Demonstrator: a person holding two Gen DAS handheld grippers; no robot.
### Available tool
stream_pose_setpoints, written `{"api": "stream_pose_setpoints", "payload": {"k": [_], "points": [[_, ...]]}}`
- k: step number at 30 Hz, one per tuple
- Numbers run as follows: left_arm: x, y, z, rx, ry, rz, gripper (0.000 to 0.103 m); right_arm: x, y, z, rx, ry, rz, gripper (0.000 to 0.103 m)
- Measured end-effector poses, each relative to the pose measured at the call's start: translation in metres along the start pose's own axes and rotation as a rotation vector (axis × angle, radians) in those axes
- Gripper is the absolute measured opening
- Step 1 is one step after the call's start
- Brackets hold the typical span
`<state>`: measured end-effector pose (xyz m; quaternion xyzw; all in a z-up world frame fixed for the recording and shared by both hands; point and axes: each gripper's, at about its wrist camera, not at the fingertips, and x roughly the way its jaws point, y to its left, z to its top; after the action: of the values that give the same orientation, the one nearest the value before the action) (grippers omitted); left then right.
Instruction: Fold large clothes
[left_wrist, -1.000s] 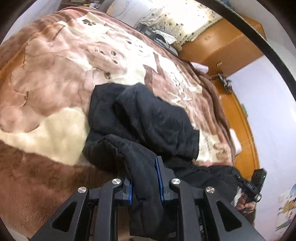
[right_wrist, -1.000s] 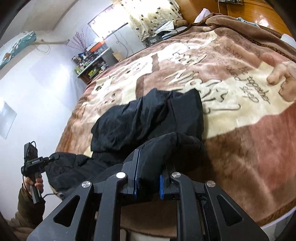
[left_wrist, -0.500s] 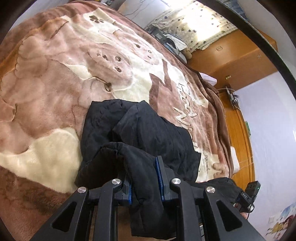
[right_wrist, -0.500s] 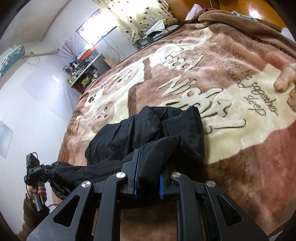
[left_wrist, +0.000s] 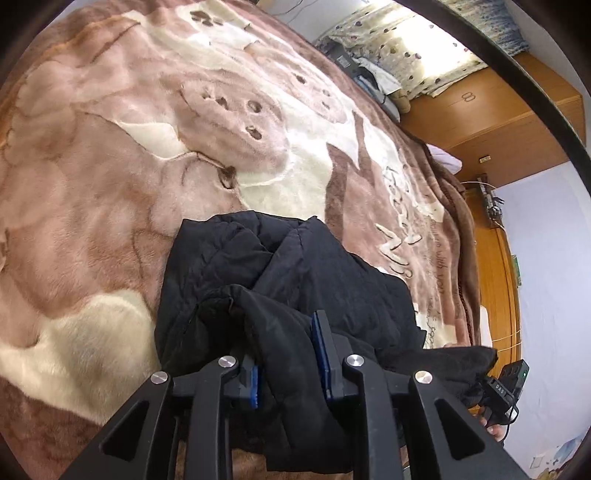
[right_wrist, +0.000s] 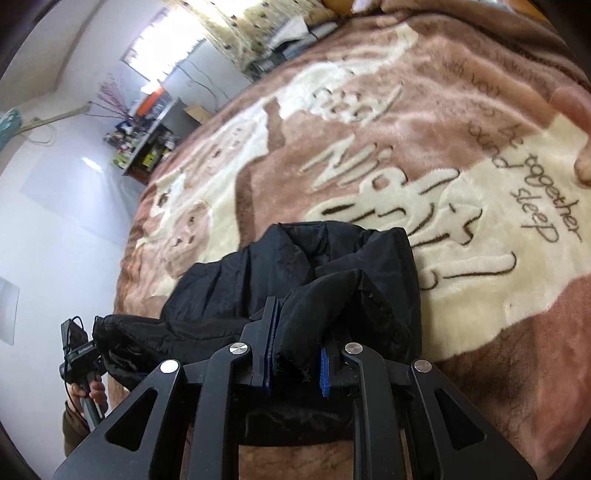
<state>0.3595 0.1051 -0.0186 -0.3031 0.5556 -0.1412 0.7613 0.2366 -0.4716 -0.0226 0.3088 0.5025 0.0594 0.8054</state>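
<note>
Here, largest first:
Bed cover: a plush brown, pink and cream blanket (left_wrist: 110, 206) with bear figures and cursive lettering fills most of both wrist views; in the right wrist view the lettering runs across the upper right.
Garment: a black padded jacket (left_wrist: 332, 280) lies bunched on the blanket at lower centre of both views, partly folded over itself, its near edge raised into both claws and a strip of it stretched between them.
Furniture: a wooden wardrobe (left_wrist: 480, 122) stands at the upper right of the left wrist view; a spotted curtain (left_wrist: 413, 48) hangs above it; a cluttered shelf (right_wrist: 147, 147) sits at the left of the right wrist view.
Left claw (left_wrist: 290, 354): at the bottom centre of its view, blue pads either side of a thick fold of the jacket; the jaws are opening, the fabric between them and against the pads.
Right claw (right_wrist: 295, 350): narrowly parted, gripping a rolled jacket edge between blue pads.
Person: a hand (right_wrist: 90, 397) holds the left tool's handle at lower left of the right wrist view.
</note>
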Motion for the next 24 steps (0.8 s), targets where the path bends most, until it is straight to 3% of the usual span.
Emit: {"api": "stream_pose_setpoints", "payload": {"k": [5,7,10,13,15,17,19,24], "points": [[0.021,0.011,0.019,-0.076,0.012,-0.007,0.038,0.028,-0.006,0.022,0.06,0.063,-0.022,0.021],[0.023,0.011,0.024,-0.073,-0.006,-0.01,0.055,0.035,-0.007,0.029,0.081,0.083,-0.028,0.023],[0.022,0.011,0.033,-0.088,-0.034,-0.033,0.072,0.043,-0.007,0.038,0.108,0.104,-0.032,0.024],[0.015,0.008,0.038,-0.077,-0.079,-0.015,0.079,0.047,-0.01,0.044,0.167,0.111,-0.022,0.027],[0.005,0.005,0.041,-0.061,-0.132,0.014,0.08,0.047,-0.014,0.048,0.22,0.104,0.015,0.033],[-0.003,0.001,0.042,-0.033,-0.158,0.009,0.08,0.045,-0.016,0.052,0.258,0.092,0.04,0.045],[-0.012,-0.008,0.041,0.014,-0.183,0.032,0.08,0.038,-0.008,0.058,0.229,0.047,0.013,0.061],[-0.025,-0.038,0.031,0.132,-0.219,0.064,0.08,0.01,0.025,0.066,0.085,-0.097,-0.05,0.062]]}}
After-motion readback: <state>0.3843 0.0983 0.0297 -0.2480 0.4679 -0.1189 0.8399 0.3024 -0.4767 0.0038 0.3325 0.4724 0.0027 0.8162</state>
